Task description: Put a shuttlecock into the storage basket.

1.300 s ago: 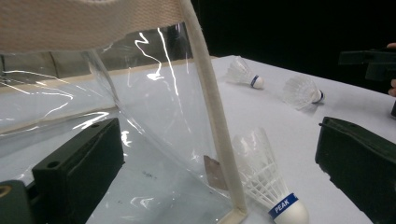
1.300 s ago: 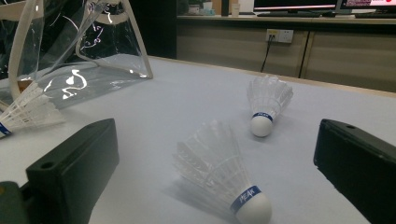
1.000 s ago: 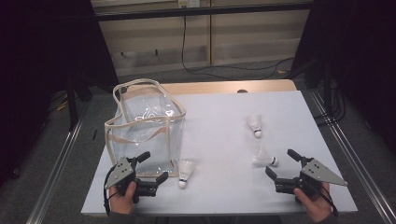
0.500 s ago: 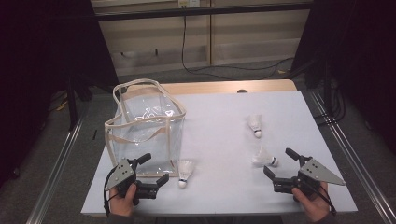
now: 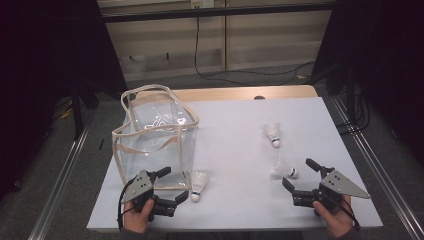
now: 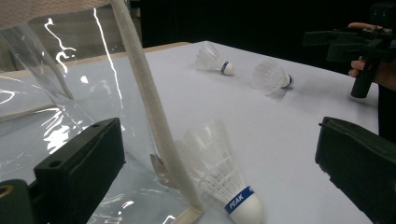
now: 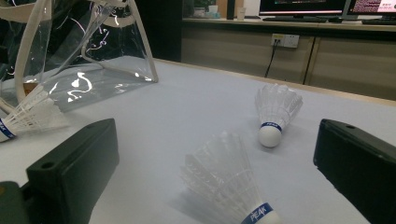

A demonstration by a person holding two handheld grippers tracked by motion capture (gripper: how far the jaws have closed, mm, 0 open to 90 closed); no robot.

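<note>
While both claws gape | clear bag holds nothing | shuttlecock beside it

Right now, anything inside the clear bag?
The clear tote bag looks empty through its walls. All three shuttlecocks lie outside, one against its front corner. Glare hides part of the bag floor.

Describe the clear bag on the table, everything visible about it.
The clear bag is a see-through plastic tote with cream fabric trim along its edges and two cream loop handles that arch over its open top. It stands upright on the left part of the white table and looks empty; its glossy walls catch light. A white shuttlecock lies at its front right corner, feathers close against the trim in the left gripper view. The open left gripper sits just in front, apparently not touching.
</note>
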